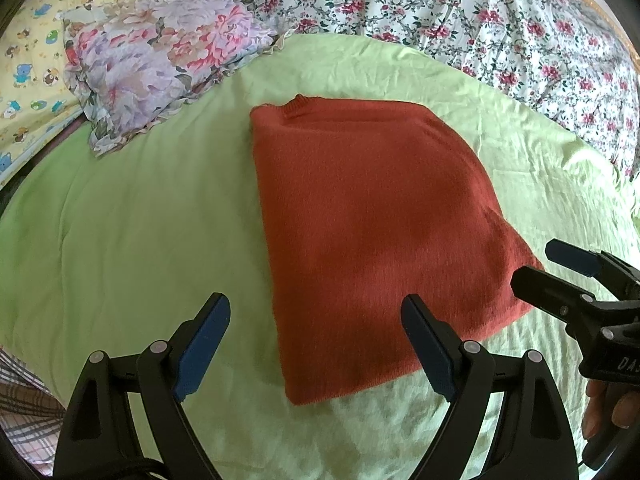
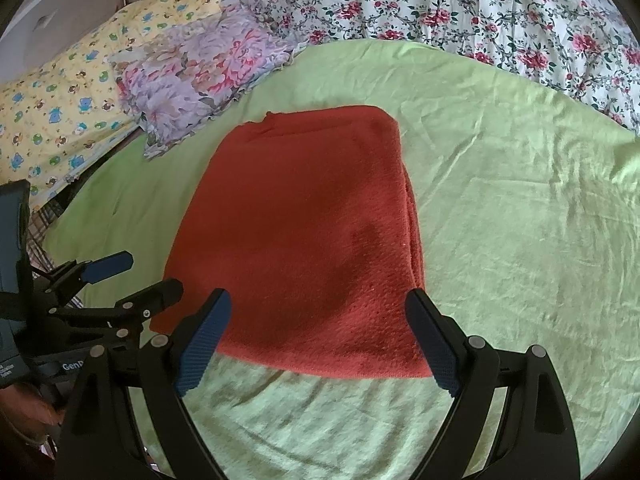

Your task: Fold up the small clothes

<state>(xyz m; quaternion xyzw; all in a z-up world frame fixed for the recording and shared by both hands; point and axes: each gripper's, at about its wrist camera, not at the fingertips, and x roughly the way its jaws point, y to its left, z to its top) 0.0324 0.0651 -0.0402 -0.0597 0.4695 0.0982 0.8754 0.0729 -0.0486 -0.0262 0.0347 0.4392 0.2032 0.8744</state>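
Two hand-held grippers with black frames and blue finger pads hover over a bed, both with their fingers spread wide apart and nothing between them. One rust-red knitted sweater [image 1: 372,216], folded into a thick rectangular bundle, lies flat near the middle of a light green bed sheet [image 1: 132,216]; its ribbed collar peeks out at the far edge of the bundle, and the layered folded edges show along its right side in the right wrist view.

From the left wrist view, the left gripper [image 1: 316,344] hangs above the near left corner of the sweater, its right finger over the knit and its left finger over bare green sheet. I cannot tell whether either pad touches the fabric. The right gripper [image 1: 556,268] enters that view from the right edge, close to the sweater's near right corner, with part of the person's right hand [image 1: 608,408] behind it.

From the right wrist view, the right gripper [image 2: 318,340] sits over the near edge of the sweater [image 2: 304,232], the fingers straddling most of that edge. The left gripper [image 2: 136,276] shows at the left, just beside the sweater's near left corner.

Beyond the far edge of the green sheet [image 2: 520,240] lie a pastel floral ruffled pillow [image 1: 160,68], a yellow cartoon-print quilt [image 1: 36,60] at the far left, and a white quilt with red roses [image 1: 500,20] across the far right.
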